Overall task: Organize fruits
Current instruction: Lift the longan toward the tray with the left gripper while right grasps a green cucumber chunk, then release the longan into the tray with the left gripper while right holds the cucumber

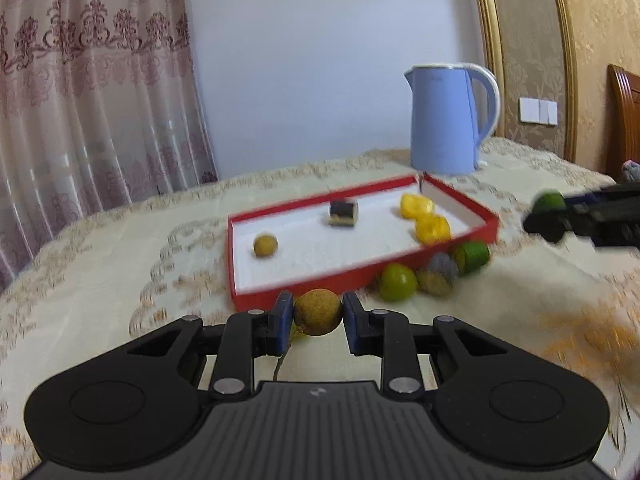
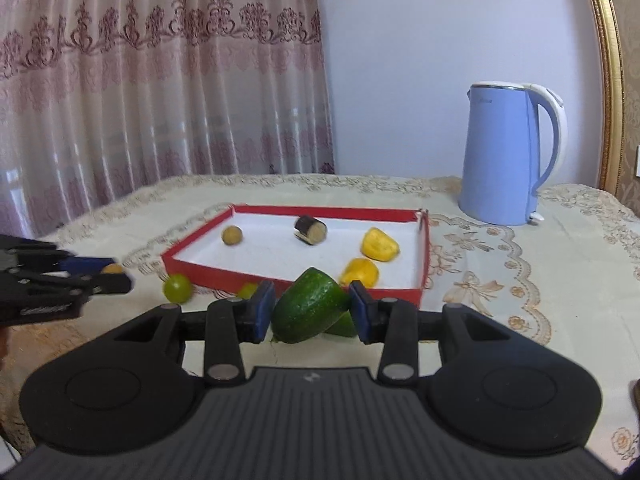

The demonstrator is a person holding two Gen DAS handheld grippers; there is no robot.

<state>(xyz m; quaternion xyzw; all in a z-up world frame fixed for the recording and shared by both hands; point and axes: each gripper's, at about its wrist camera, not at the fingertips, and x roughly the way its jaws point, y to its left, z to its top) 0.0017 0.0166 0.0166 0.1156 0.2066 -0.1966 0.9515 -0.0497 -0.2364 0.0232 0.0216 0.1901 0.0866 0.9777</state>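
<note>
The left hand-held gripper point(image 1: 318, 314) pinches a round brown fruit point(image 1: 318, 312) between its blue pads, just in front of the near wall of the red tray point(image 1: 280, 292). The right hand-held gripper point(image 2: 312, 312) pinches a green cucumber piece point(image 2: 310, 310), tilted, also in front of the tray's near wall; a second green piece point(image 2: 344, 326) shows right behind it.

The tray lies on the table point(image 2: 500, 280), which bears a cream embroidered cloth. In the tray are a small brown ball point(image 2: 232, 235) near the left side, a dark cylinder point(image 2: 310, 230) on its side in the middle, and two yellow pieces point(image 2: 379, 245) point(image 2: 360, 272) toward the right.

Outside the tray, against its near wall, the left wrist view shows a green grape point(image 1: 396, 282), a brownish-grey lump point(image 1: 438, 274) and a green cut piece point(image 1: 474, 256) close together.

A blue kettle point(image 2: 504, 156) stands upright behind the tray's far right corner, apart from it. A pink curtain point(image 2: 160, 80) hangs behind the table.
</note>
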